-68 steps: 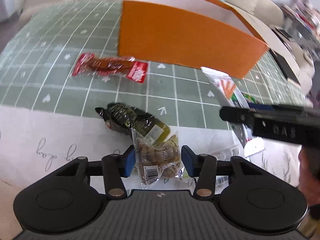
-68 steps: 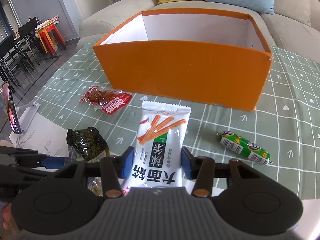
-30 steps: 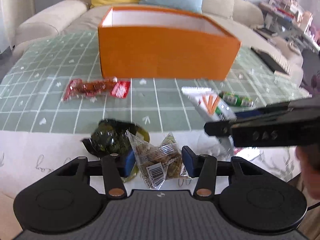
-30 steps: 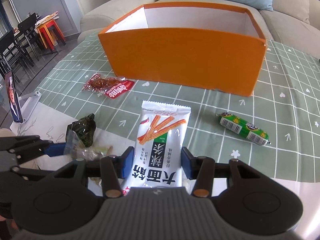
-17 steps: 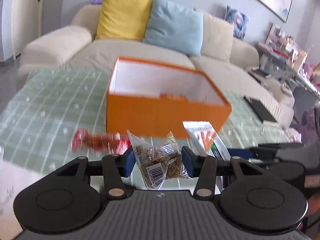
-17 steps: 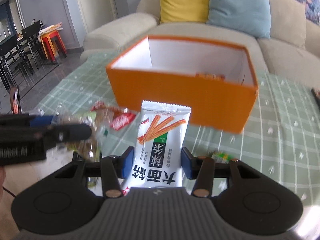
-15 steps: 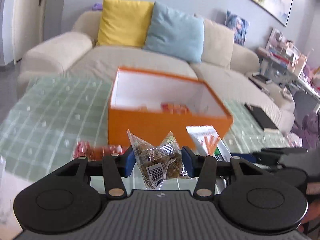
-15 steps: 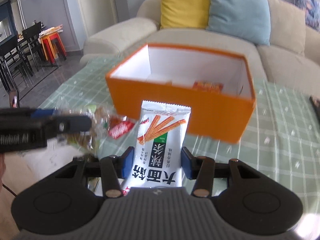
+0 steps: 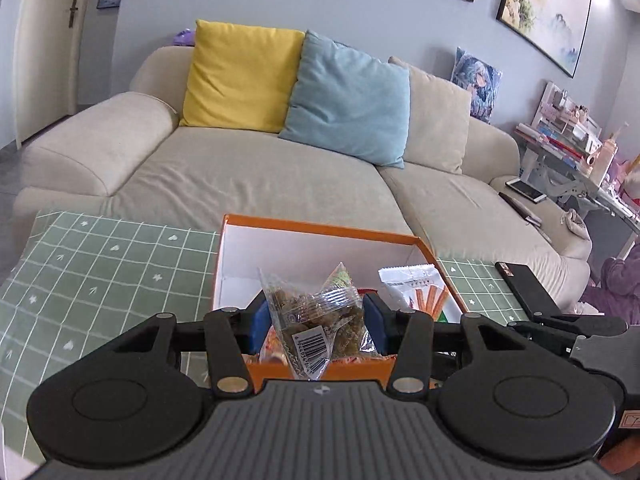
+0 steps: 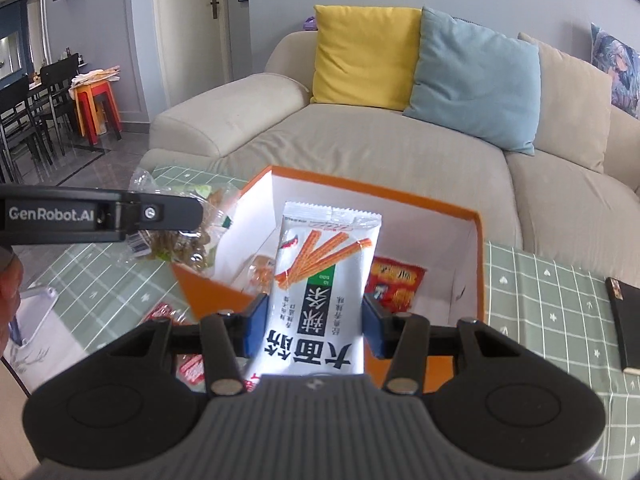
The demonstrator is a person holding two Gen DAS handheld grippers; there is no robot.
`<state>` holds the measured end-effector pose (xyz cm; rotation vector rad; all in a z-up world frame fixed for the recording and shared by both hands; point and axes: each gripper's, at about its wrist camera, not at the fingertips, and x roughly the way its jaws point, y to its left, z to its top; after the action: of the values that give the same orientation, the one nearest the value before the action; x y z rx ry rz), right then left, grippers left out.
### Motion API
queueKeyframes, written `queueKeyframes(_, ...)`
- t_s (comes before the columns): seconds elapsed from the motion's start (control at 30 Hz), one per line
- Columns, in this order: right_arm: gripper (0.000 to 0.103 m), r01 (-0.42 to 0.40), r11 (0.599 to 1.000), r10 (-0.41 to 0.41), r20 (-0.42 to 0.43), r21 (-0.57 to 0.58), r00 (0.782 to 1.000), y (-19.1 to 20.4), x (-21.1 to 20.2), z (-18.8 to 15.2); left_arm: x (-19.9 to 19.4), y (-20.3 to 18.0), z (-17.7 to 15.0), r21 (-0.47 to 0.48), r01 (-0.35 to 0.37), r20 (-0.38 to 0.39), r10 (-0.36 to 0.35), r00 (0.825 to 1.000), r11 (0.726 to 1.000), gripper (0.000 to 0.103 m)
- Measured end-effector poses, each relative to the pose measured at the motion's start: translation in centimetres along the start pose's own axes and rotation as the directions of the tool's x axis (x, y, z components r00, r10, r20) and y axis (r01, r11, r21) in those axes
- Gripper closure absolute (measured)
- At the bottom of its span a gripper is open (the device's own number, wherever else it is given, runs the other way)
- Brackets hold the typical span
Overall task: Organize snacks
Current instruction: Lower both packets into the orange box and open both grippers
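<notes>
- Our left hand-held gripper [image 9: 316,326] is clamped on a clear nut bag [image 9: 316,318], held above the orange box [image 9: 320,230].
- Our right hand-held gripper [image 10: 314,326] is clamped on a white pack [image 10: 320,276], also over the box, w/ a red packet [image 10: 394,280] inside.
- Box sits on the green-grid tabletop [image 9: 100,268], sofa [image 9: 260,176] behind.

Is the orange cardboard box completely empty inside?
No: the right wrist view shows a red snack packet lying on the floor of the orange cardboard box.
</notes>
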<state>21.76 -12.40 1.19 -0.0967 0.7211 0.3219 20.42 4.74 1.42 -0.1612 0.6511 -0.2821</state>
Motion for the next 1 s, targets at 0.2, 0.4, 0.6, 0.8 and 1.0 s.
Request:
queueKeyframes(0.2,0.056,0.024,1.0,-0.023,-0.049,0.019,0.999,-1.1,4.0,1.5,3.7,0.9,0.8,-0.016,-0.013,-0.062,0.012,0.998,1.0,0.048)
queueKeyframes(0.4,0.056,0.062,0.997,-0.057,-0.123,0.037,0.991,-2.5,7.9,1.8,7.0,1.2,0.6,-0.008,-0.02,-0.129,0.019,0.991,1.0,0.048)
queueKeyframes(0.6,0.056,0.066,0.995,-0.053,-0.178,0.071,0.983,-4.0,10.4,1.6,9.6,1.1,-0.1,0.021,-0.032,-0.196,0.035,0.98,0.999,0.048)
queueKeyframes(0.8,0.056,0.069,0.994,-0.051,-0.202,0.081,0.978,-4.6,11.9,2.0,11.3,1.1,-0.4,0.041,-0.059,-0.247,0.068,0.967,0.997,0.048)
queueKeyframes(1.0,0.056,0.129,0.989,-0.107,-0.242,0.075,0.964,-5.1,13.5,1.6,12.4,1.3,-1.0,0.053,-0.074,-0.293,0.086,0.952,0.996,0.048)
